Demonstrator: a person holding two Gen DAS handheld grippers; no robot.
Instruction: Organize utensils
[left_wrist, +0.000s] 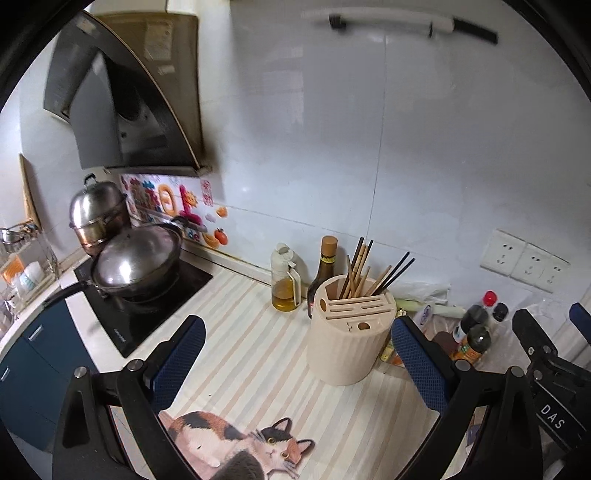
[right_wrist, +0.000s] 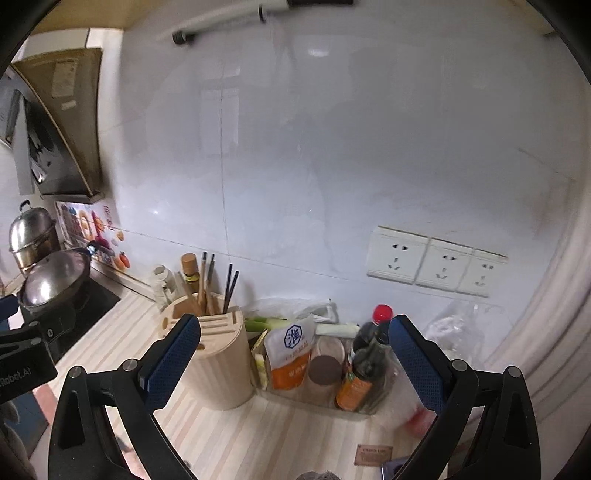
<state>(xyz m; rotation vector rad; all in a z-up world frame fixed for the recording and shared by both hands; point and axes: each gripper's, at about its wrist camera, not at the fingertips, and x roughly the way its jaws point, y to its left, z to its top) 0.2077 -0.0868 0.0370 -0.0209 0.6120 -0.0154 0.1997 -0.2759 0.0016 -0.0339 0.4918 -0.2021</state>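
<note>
A cream utensil holder (left_wrist: 349, 332) stands on the striped counter, with several wooden and black chopsticks (left_wrist: 369, 271) upright in its back slot. My left gripper (left_wrist: 297, 332) is open and empty, its blue pads either side of the holder, above the counter in front of it. In the right wrist view the holder (right_wrist: 218, 362) sits behind my left pad, with the chopsticks (right_wrist: 218, 284) in it. My right gripper (right_wrist: 293, 332) is open and empty, hovering in front of a clear tray of condiments (right_wrist: 332, 369).
A wok (left_wrist: 136, 258) and steel pot (left_wrist: 98, 210) sit on the black cooktop at left. An oil bottle (left_wrist: 284, 280) and dark bottle (left_wrist: 325, 269) stand behind the holder. Sauce bottles (right_wrist: 365, 354), a salt bag (right_wrist: 291, 354) and wall sockets (right_wrist: 436, 266) are at right.
</note>
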